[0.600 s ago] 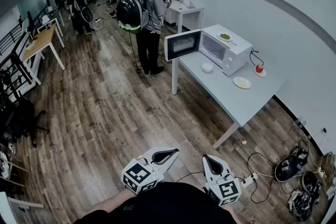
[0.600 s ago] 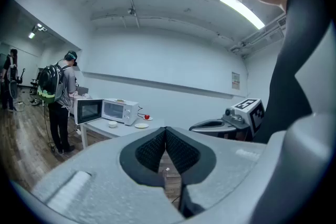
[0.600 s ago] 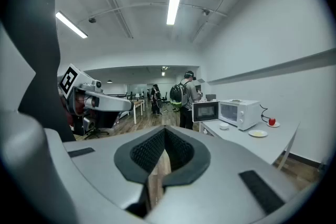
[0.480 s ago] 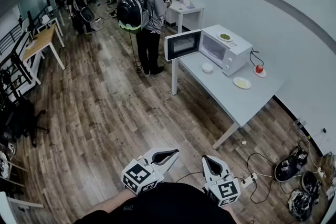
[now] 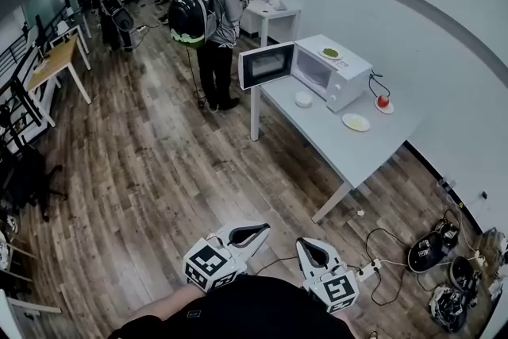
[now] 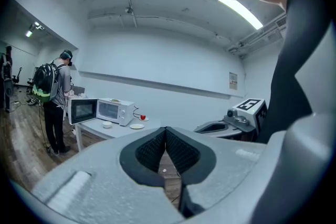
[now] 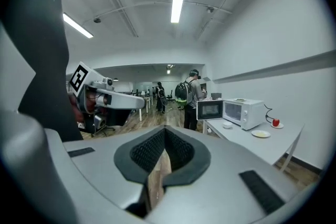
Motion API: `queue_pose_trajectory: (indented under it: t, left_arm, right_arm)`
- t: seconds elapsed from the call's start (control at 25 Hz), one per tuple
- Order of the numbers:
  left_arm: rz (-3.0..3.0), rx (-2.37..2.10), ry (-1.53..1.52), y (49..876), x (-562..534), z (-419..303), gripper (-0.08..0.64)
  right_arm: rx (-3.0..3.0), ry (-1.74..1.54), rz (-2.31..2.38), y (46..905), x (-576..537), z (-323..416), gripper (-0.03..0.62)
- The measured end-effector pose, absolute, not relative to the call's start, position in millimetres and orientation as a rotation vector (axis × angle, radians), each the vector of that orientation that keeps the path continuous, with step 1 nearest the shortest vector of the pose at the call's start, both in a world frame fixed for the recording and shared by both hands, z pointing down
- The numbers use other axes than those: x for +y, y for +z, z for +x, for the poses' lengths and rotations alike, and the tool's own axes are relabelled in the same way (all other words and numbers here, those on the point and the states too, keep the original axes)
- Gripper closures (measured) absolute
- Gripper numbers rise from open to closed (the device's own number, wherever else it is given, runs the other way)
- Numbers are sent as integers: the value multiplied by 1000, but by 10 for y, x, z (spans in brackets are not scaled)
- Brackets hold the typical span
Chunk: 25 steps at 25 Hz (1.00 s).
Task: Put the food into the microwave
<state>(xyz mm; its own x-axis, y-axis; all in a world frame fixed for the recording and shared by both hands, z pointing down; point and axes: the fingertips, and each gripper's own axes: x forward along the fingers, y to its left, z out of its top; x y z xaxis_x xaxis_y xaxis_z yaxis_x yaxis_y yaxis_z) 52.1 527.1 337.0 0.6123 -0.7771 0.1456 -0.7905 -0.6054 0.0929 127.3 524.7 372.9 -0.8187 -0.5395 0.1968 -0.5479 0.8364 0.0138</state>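
Note:
The white microwave (image 5: 332, 75) stands on a light grey table (image 5: 349, 151) with its door (image 5: 266, 65) swung open to the left. A plate of green food (image 5: 330, 53) rests on top of it. A small white bowl (image 5: 302, 99) sits in front of the microwave, a plate of yellow food (image 5: 355, 122) to its right, and a red item on a saucer (image 5: 383, 102) by the wall. My left gripper (image 5: 264, 229) and right gripper (image 5: 306, 244) are held close to my body, far from the table. Both are shut and hold nothing. The microwave (image 6: 116, 111) (image 7: 244, 112) shows in both gripper views.
A person with a black backpack (image 5: 202, 12) stands just left of the open door. More people and desks (image 5: 55, 59) are at the far left. Cables, a power strip (image 5: 367, 272) and bags (image 5: 432, 250) lie on the wooden floor near the table's legs.
The head view has shifted, so the table and microwave sit slightly further left and higher in the picture. Both grippers stay shut near my body.

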Motion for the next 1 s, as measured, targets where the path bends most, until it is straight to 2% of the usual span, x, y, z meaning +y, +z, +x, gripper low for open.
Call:
queue_pose_trajectory:
  t: [0.12,0.6,1.0]
  left_arm:
    - [2674,-1324,130,3395,5233,706,551]
    - [2636,-1409,150,3418,5028,1177,551]
    - [2621,-1421,108,3540,4545,1097,551]
  right_arm:
    - [-2807,-4,817,3739,5275,1456,578]
    - [-2830,110,803,3942,5242,2145,575]
    - [-2847,140,833,4029,4618,2112,574]
